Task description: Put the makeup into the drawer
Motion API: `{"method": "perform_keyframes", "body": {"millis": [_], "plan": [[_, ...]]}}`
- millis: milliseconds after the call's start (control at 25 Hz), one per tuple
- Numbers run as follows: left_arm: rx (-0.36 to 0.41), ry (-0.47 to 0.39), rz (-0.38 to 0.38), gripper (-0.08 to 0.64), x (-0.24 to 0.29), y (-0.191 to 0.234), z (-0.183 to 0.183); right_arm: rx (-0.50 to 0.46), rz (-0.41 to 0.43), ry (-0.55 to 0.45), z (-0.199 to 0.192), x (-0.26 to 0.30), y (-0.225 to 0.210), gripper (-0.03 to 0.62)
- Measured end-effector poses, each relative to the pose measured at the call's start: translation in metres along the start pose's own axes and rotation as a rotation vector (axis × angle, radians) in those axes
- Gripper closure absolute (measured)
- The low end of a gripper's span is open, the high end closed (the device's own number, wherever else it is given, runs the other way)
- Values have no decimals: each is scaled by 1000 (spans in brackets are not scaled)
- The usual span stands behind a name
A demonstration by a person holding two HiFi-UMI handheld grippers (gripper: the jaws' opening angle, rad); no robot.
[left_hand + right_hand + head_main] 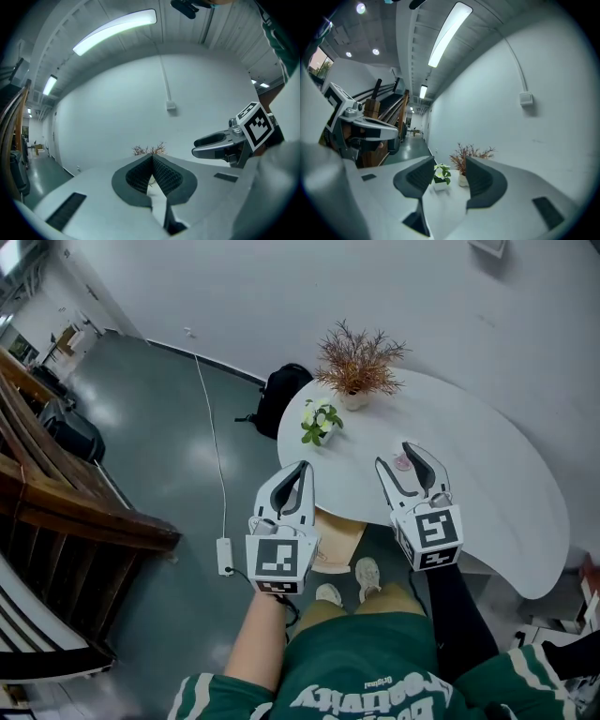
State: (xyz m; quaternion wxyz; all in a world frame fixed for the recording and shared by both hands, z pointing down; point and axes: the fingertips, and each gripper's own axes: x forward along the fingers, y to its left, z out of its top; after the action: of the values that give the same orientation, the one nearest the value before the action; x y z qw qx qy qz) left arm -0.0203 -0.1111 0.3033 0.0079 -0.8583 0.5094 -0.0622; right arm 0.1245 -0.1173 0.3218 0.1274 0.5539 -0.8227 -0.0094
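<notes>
A small pink-and-white item [402, 462], too small to identify, lies on the white curved table [487, 474]. In the head view it shows in the gap between my right gripper's fingers. My right gripper [395, 457] [450, 162] is open and holds nothing; its view looks level over the table at a little white-flowered plant [439, 174]. My left gripper [302, 468] [152, 157] hovers at the table's near left edge, fingertips touching, shut on nothing. Each gripper appears in the other's view: the right gripper [213, 140] and the left gripper [370, 127]. No drawer can be made out.
A dried reddish plant in a pot [357, 364] and the small flower pot [320, 421] stand on the table's far left end. A black backpack [281, 395] and a cable with a power strip [225, 556] lie on the floor. A wooden staircase [66, 493] runs at left. A tan object [337, 538] sits under the table edge.
</notes>
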Motion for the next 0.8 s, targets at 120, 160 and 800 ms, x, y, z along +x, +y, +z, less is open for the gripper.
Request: {"method": "perform_keyframes", "body": {"millis": [120,160,800], "plan": [[-1,3,-12,560,24,-19,1,4,-14,7,-7,-2,-29,376],[0,2,-15,560,31,-24,2,5,-17,8,-9,-2,-39,376],[6,43,-4,560,91,-70,-25,26,80,186,-91,28,-81,344]]}}
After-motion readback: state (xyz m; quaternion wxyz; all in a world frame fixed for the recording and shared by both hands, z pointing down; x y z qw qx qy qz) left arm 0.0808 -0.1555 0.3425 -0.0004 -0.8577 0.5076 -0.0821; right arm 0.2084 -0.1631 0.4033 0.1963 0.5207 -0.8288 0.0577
